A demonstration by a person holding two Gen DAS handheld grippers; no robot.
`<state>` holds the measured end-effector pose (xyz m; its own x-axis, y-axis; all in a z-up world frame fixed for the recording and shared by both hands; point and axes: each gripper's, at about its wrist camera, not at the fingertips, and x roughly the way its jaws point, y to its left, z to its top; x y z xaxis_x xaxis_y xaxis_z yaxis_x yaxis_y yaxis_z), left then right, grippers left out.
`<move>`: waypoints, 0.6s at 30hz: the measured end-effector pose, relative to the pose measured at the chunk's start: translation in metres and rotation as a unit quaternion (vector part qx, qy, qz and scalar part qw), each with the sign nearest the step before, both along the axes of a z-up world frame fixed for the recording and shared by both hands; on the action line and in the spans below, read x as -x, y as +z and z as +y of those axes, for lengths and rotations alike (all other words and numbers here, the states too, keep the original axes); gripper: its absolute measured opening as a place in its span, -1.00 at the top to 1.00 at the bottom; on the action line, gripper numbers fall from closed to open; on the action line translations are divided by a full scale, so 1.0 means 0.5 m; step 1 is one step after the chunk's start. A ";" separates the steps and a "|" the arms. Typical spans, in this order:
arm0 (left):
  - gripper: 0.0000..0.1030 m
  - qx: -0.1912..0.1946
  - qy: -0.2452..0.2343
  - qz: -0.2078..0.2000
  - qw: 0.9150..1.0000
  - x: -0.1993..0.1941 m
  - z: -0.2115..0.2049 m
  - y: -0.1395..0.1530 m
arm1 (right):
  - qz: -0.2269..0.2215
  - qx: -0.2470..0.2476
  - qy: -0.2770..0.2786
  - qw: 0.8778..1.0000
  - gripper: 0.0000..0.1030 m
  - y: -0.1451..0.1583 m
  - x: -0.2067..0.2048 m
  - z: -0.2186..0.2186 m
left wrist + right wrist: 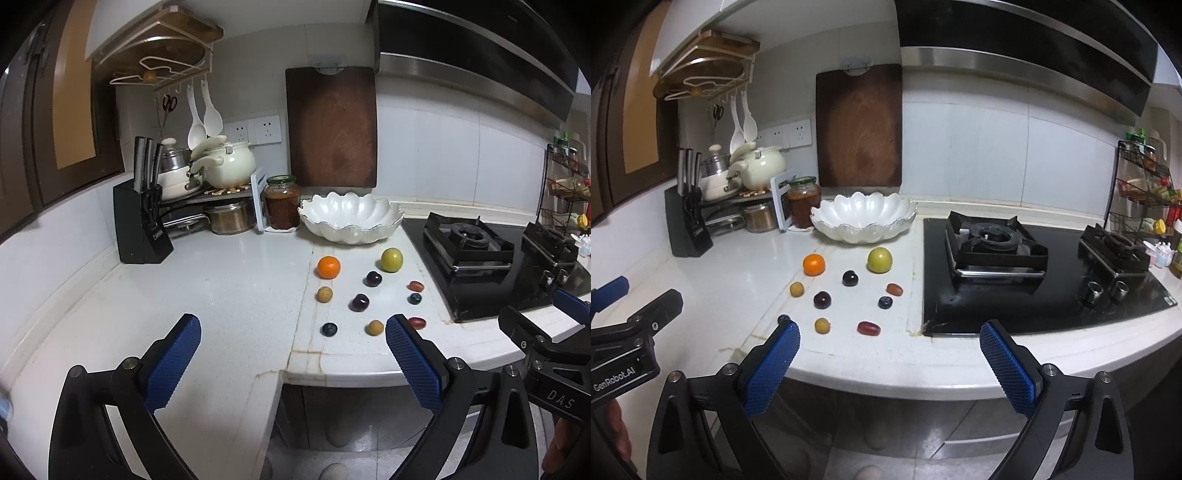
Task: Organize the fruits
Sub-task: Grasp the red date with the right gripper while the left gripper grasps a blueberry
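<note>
Nothing is picked up yet: your left claw (pixel 293 354) and right claw (pixel 889 363) both hang spread wide and empty. The fruits (pixel 847 291) lie mid-frame on the worktop (pixel 738 273), below the empty bowl (pixel 863 218). Reach for the nearest one first.

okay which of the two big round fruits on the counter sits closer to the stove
The yellow-green fruit. It lies in front of the white bowl's right side, nearest the stove; the orange sits farther left.
</note>
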<state>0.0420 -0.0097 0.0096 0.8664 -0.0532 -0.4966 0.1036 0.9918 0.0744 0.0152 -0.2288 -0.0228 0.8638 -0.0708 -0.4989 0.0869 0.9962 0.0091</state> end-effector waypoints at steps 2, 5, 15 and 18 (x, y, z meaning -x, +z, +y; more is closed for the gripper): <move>-0.88 -0.003 -0.005 0.007 1.000 -0.023 -0.004 -0.007 | 0.009 -0.004 0.002 1.000 -0.89 -0.009 -0.024 0.001; -0.79 -0.006 -0.010 0.020 1.000 -0.062 -0.009 -0.021 | 0.023 -0.008 0.002 1.000 -0.85 -0.025 -0.059 0.002; -0.58 -0.008 -0.033 0.064 0.997 -0.162 -0.032 -0.079 | 0.073 -0.028 0.001 0.997 -0.63 -0.080 -0.161 -0.004; -0.52 -0.010 -0.039 0.078 0.996 -0.188 -0.037 -0.101 | 0.089 -0.030 0.002 0.996 -0.57 -0.101 -0.189 0.000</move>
<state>0.1362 -0.0280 -0.0410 0.7726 -0.1060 -0.6260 0.1921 0.9788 0.0714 0.1098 -0.2290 -0.0733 0.7618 -0.0337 -0.6469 0.0887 0.9947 0.0525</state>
